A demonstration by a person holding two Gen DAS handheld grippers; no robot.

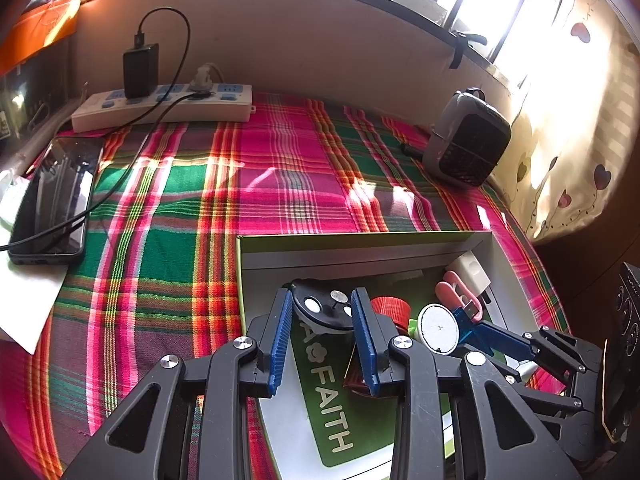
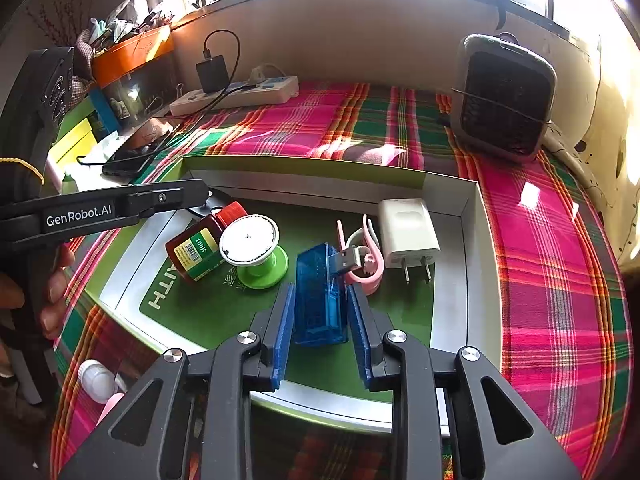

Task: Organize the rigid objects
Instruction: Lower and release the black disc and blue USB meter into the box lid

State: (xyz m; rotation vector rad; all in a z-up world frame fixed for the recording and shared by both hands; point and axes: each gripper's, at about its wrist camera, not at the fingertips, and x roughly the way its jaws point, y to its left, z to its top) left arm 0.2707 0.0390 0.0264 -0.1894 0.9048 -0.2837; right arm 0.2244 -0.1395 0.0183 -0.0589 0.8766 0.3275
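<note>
My right claw point(image 2: 321, 320) sits slightly open around the blue USB device point(image 2: 320, 296), pads just off; left claw point(image 1: 322, 336) empty, part-open over the box point(image 1: 360, 242).

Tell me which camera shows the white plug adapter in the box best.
The right wrist view: the white plug adapter lies in full sight, prongs toward the camera, beside the pink clip. The left wrist view catches only its corner at the box's far right.

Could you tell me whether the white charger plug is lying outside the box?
No, the white charger plug lies inside the box, beside its right wall.
</note>
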